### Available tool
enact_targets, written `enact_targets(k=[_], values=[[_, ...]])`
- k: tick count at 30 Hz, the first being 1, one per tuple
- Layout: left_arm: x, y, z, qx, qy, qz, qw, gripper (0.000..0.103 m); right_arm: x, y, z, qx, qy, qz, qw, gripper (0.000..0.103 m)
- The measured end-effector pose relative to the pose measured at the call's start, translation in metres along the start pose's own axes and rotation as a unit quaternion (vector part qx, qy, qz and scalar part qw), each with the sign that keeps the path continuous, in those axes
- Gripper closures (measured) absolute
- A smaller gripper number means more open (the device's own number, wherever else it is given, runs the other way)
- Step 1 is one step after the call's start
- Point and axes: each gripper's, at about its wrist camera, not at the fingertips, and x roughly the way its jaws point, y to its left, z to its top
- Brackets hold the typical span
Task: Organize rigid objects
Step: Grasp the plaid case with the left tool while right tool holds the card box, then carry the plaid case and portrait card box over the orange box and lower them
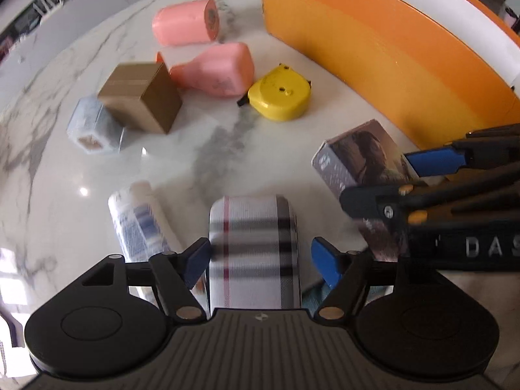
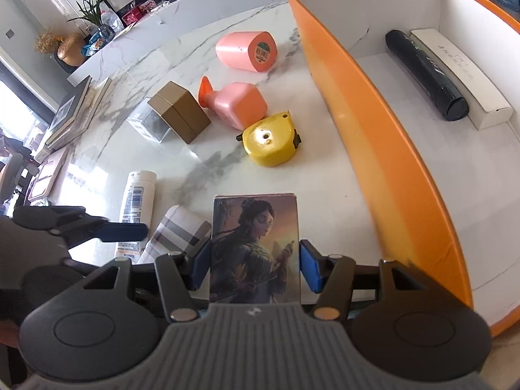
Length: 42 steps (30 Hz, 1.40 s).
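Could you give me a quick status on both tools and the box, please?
Left tool open around plaid case, pads clear. Right tool shut on picture box. Orange box holds black tube, white carton. Path clear.

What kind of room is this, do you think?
Probably a home living or dining area: a marble-look table, a sideboard carrying a potted plant and gold vase, and stacked books nearby.
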Motion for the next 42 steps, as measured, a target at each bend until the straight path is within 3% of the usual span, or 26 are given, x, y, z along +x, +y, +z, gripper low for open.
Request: enact_targets(k=[3, 6, 14, 20, 25, 31, 37, 42], values=[[0.010, -0.002, 0.002, 0.007, 0.011, 0.019, 0.9997, 0.024, 0.002, 0.000, 0.000, -0.001, 0.002, -0.001, 1.000, 0.045], [0.009, 0.002, 0.000, -0.005, 0.007, 0.006, 0.9999, 0.030, 0.004, 0.000, 0.001, -0.002, 0.003, 0.002, 1.000, 0.045], [-0.002, 0.015, -0.007, -0.077, -0.018, 0.016, 0.9968, 0.031, 0.005, -0.001, 0.002, -0.003, -0.001, 0.007, 1.000, 0.045], [-0.031, 0.034, -0.024, -0.176, -0.067, -0.002, 0.9820, 0.031, -0.007, 0.003, 0.000, -0.015, -0.029, 0.016, 0.999, 0.045], [-0.052, 0.043, -0.028, -0.227, -0.102, -0.014, 0.9684, 0.031, -0.029, 0.015, 0.002, -0.037, -0.058, 0.026, 0.997, 0.045], [-0.093, 0.038, -0.010, -0.231, -0.152, -0.031, 0.9605, 0.032, -0.069, 0.020, 0.016, -0.044, -0.102, 0.027, 0.993, 0.045], [-0.132, 0.014, 0.027, -0.197, -0.183, -0.056, 0.9616, 0.032, -0.112, -0.002, 0.038, -0.030, -0.148, 0.017, 0.988, 0.045], [-0.145, -0.013, 0.074, -0.160, -0.183, -0.089, 0.9658, 0.032, -0.131, -0.042, 0.057, -0.011, -0.155, -0.009, 0.988, 0.045]])
